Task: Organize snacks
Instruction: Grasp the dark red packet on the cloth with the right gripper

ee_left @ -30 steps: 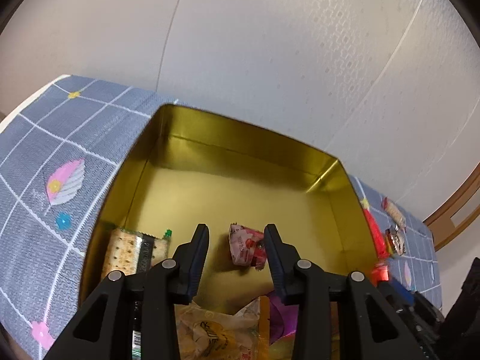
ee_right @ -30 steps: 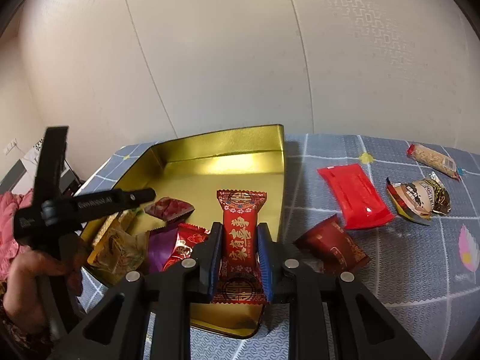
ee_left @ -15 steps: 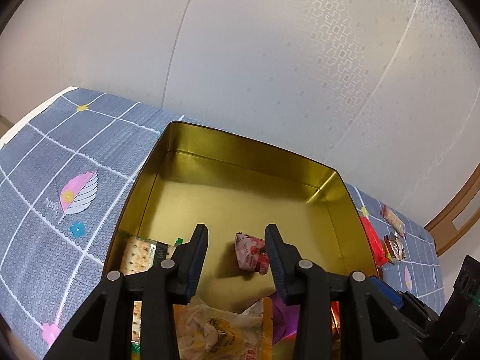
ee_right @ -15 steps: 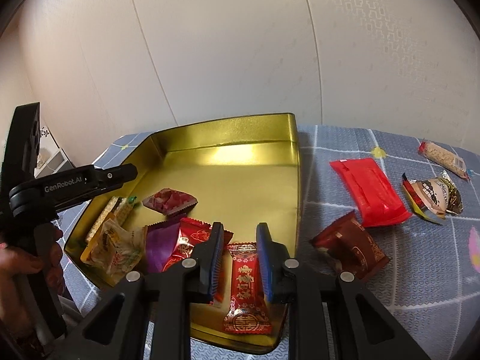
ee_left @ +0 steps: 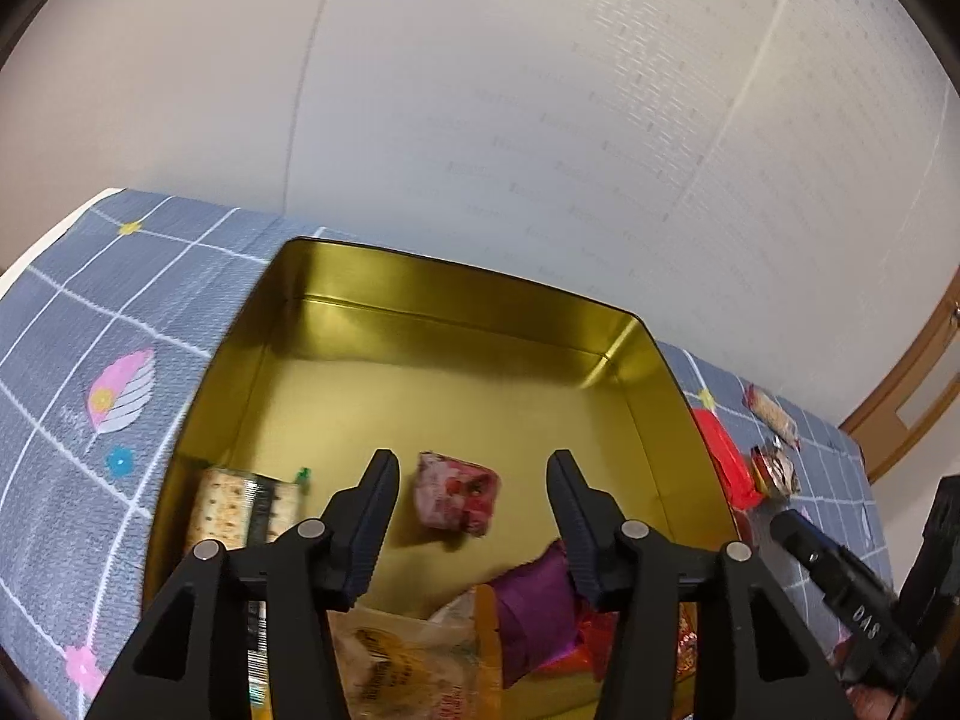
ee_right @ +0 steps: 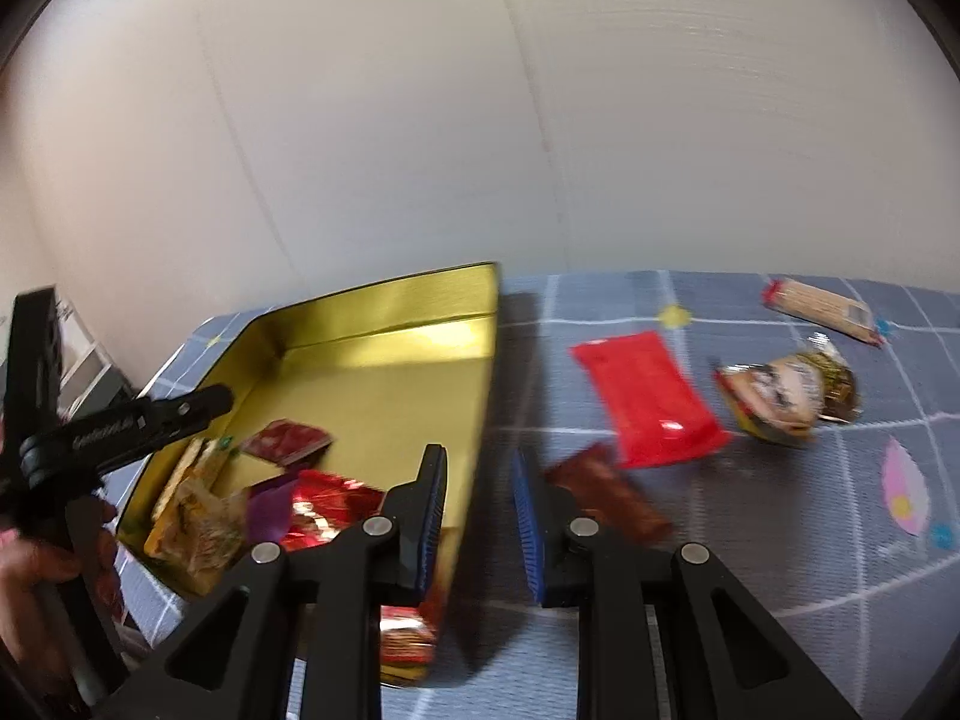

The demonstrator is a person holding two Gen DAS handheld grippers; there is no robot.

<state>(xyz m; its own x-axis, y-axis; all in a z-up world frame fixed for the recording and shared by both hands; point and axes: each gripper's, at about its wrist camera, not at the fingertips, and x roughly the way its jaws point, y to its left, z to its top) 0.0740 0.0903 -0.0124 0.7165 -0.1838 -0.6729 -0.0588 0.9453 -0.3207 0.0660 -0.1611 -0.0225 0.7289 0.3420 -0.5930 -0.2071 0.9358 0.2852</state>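
Blur, cut-offs and cover around the gold tin

Right wrist view smears: dark red packet [ee_right: 606, 498] and print on the foil snack [ee_right: 780, 396] unreadable. The right gripper's finger [ee_right: 429, 516] covers part of a red-gold candy [ee_right: 408, 630]. In the left view, the yellow bag [ee_left: 408, 666] and cracker pack [ee_left: 240, 510] sit partly behind the fingers, bag cut by the bottom edge

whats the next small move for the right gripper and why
Probably ease the right gripper a little to its right and down over the dark red packet. Its jaws are open and empty, that packet lies nearest on the cloth, just outside the gold tin, and other snacks are already inside.
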